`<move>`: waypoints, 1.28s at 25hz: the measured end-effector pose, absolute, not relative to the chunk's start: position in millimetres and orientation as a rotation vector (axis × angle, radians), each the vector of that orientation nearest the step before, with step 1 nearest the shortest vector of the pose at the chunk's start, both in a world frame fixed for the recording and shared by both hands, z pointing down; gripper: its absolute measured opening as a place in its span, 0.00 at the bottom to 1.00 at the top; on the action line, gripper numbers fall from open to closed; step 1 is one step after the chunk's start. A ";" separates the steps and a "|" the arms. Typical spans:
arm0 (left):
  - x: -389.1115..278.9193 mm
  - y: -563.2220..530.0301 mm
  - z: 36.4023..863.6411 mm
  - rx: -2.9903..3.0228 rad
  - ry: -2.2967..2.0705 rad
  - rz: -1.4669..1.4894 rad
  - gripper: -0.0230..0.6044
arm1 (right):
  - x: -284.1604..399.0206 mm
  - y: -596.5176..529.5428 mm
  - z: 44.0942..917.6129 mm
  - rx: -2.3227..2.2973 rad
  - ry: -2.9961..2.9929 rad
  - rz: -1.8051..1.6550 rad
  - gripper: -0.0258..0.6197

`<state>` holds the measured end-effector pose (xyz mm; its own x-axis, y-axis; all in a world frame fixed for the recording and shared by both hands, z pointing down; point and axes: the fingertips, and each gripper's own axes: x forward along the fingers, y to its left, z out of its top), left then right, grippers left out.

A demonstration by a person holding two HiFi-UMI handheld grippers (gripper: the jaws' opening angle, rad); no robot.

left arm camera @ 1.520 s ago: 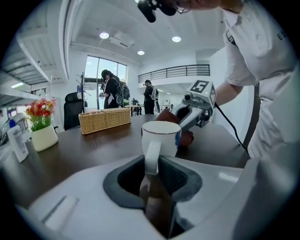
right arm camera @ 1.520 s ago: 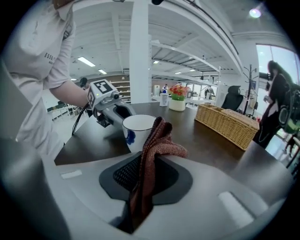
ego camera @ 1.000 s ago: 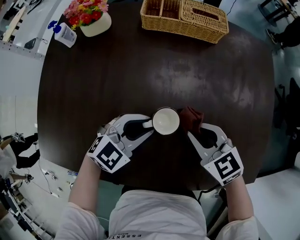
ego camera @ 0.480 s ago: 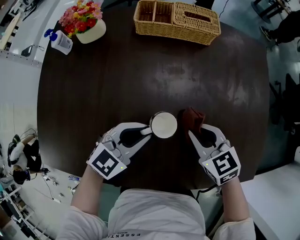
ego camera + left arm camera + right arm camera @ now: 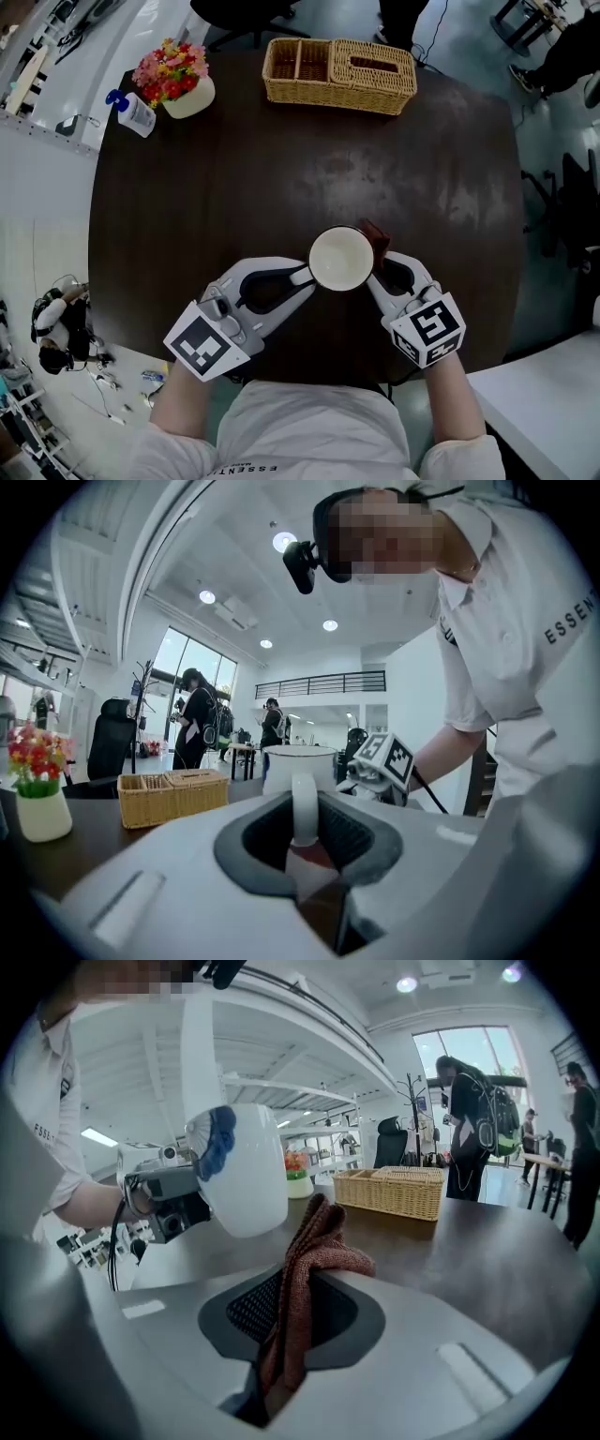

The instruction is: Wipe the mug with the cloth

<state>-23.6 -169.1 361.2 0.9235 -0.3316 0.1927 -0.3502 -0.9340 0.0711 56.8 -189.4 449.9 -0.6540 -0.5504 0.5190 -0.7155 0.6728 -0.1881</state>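
While left hand-held gripper [image 5: 298,277] is clenching its handle, white mug [image 5: 342,259] is hovering over tabletop [image 5: 234,178], interior showing bare, mouth up, handle pointing left; right hand-held gripper [image 5: 377,272] is pinching brown cloth [image 5: 377,236] alongside.

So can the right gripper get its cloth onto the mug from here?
Probably yes. The right gripper is shut on the cloth, and the mug, held up by its handle in the left gripper, hangs just beside the cloth with nothing between them.
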 end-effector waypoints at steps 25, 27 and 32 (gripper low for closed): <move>-3.7 -172.1 346.8 3.050 -0.529 0.290 0.14 | 46.1 -162.4 425.7 0.827 -2.718 0.597 0.17; -3.3 -173.2 351.6 3.076 -0.534 0.314 0.14 | 58.2 -163.2 431.7 0.872 -2.674 0.588 0.17; 3.2 -171.6 376.9 3.069 -0.560 0.312 0.14 | 89.5 -174.2 449.5 1.050 -2.493 0.455 0.17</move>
<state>3.2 -171.6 376.9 0.9163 -0.3493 0.1958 -0.3505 -0.9361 -0.0293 89.5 -174.2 449.5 -0.6403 -0.6039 0.4746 -0.7327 0.6657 -0.1415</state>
